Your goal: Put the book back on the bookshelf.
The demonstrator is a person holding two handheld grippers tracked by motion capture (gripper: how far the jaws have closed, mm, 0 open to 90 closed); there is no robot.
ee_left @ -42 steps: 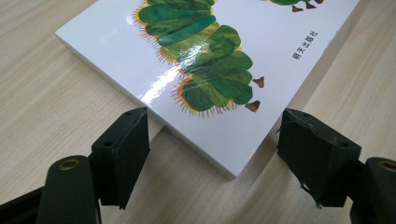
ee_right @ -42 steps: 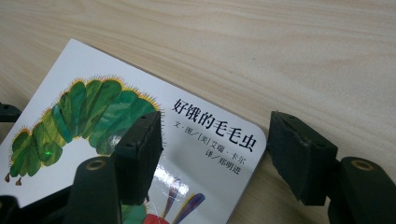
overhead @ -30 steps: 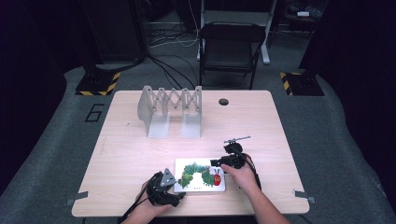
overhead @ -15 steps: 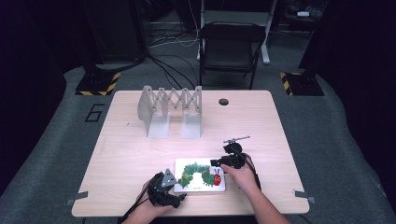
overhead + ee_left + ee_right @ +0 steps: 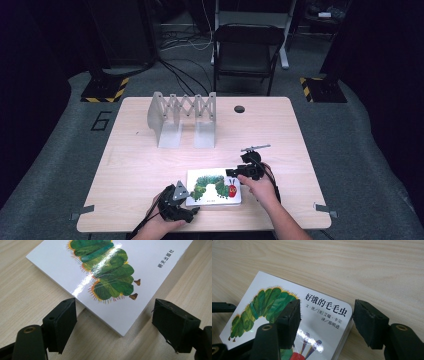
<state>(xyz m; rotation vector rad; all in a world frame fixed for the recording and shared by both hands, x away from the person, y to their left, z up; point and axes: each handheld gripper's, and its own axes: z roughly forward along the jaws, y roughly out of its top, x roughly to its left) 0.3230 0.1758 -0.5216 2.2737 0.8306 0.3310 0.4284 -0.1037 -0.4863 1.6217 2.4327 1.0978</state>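
Beside book [image 5: 214, 187], rack [image 5: 182, 118], high view

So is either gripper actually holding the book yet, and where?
Nothing is held. The left gripper straddles a corner of the book, the right gripper another corner; both sets of jaws stand open.

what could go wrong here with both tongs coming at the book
The book lies flat on the table, so either set of tongs may slide it instead of gripping it. The left tongs straddle only one corner, open: a grip there could slip off the glossy cover. The right tongs have one jaw over the cover and one past the edge; closing may scuff the print. The book sits near the table's front edge.
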